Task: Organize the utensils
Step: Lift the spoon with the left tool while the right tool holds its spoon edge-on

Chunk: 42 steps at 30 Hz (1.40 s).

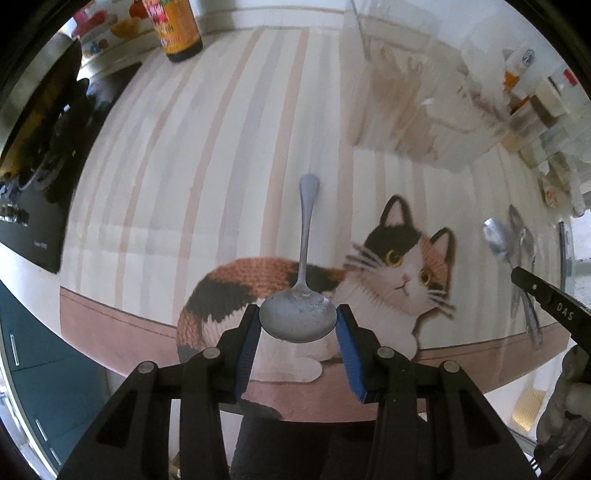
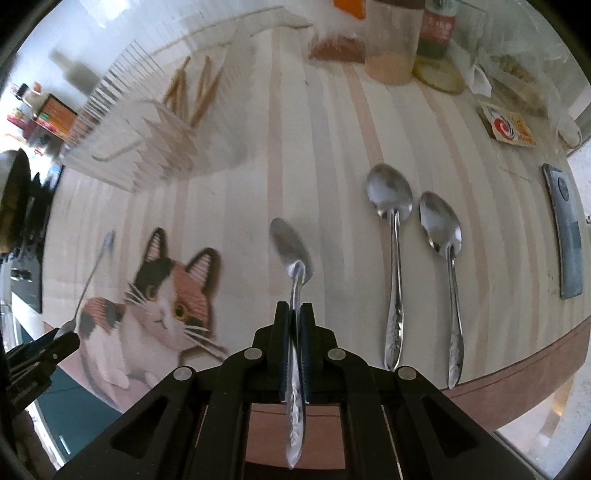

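The left gripper (image 1: pixel 298 321) is pointed down over the tabletop (image 1: pixel 221 166), which is covered by a striped cloth printed with a calico cat (image 1: pixel 369 269). A spoon (image 1: pixel 301 295) is grasped across its bowl between the blue pads (image 1: pixel 246 350) — the jaws are clenched on the bowl's two edges, and the handle extends away from the camera over the cat print. Whether the handle tip rests on the cloth cannot be told.

The right gripper (image 2: pixel 295 321) is likewise pointed downward. Its jaws are clenched on the handle of a second spoon (image 2: pixel 293 258), held edge-on between the pads; the bowl lies forward of the jaws and the patterned handle end projects back toward the camera.

Two further spoons are seen lying on the cloth to the right of the held one, side by side and roughly parallel, bowls away from the camera: the nearer spoon (image 2: pixel 392 240) and the outer spoon (image 2: pixel 443 258) — close together but not touching.

A clear ribbed holder (image 2: pixel 147 122) containing chopsticks (image 2: pixel 199 88) stands toward the far left of the right wrist view. A dark phone (image 2: pixel 565 229) lies near the right edge of the cloth. A bottle with an orange label (image 1: pixel 177 29) stands at the far side in the left wrist view.
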Each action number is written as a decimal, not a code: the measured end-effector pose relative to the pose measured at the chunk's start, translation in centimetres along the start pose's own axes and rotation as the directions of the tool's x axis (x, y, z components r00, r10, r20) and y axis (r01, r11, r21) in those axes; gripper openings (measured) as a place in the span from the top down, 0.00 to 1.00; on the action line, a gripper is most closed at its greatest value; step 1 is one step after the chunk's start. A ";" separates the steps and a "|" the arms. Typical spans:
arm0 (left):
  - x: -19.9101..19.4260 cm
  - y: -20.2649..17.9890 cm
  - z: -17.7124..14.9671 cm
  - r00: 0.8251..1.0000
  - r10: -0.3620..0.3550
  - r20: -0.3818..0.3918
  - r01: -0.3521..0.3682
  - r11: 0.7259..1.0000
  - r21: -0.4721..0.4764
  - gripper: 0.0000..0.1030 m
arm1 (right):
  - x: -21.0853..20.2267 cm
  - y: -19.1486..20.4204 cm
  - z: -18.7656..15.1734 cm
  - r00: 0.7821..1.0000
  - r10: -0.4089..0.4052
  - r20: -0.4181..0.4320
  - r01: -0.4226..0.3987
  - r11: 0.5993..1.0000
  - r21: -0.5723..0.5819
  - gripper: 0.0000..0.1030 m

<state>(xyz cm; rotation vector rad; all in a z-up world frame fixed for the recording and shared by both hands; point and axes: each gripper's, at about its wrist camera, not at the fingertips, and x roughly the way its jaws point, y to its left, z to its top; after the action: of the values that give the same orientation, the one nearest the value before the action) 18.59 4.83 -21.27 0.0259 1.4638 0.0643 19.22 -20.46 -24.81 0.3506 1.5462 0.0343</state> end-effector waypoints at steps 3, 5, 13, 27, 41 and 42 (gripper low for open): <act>-1.3 -0.3 0.1 0.999 0.003 0.032 -0.003 1.000 0.009 0.63 | -0.8 0.3 0.5 1.000 0.009 0.010 -0.009 1.000 -0.007 0.98; -1.7 -0.5 0.4 0.999 0.003 0.035 -0.004 1.000 0.014 0.63 | -0.9 0.4 0.2 1.000 0.015 0.010 -0.015 1.000 -0.005 0.98; 0.6 1.7 0.1 0.998 -0.055 -0.001 0.055 0.996 -0.066 0.63 | 0.3 0.3 1.6 0.999 0.042 -0.017 -0.042 0.999 -0.002 0.98; 6.8 4.6 -0.8 0.987 -0.142 -0.081 0.122 0.970 -0.210 0.63 | 2.2 0.4 2.0 0.998 0.034 -0.058 -0.032 0.999 0.029 0.98; -3.7 4.7 1.0 0.984 -0.128 0.121 0.146 0.977 -0.152 0.63 | 0.9 0.6 2.9 0.999 0.044 -0.023 -0.043 0.999 0.028 0.98; -4.3 4.7 1.1 0.984 -0.122 0.132 0.140 0.980 -0.143 0.63 | 0.7 0.7 3.1 0.999 0.047 -0.019 -0.047 0.999 0.026 0.98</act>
<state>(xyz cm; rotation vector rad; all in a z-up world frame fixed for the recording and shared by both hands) 19.11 9.29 -16.62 -0.1880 1.3313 0.0650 22.43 -20.25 -25.40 0.4082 1.5592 0.0550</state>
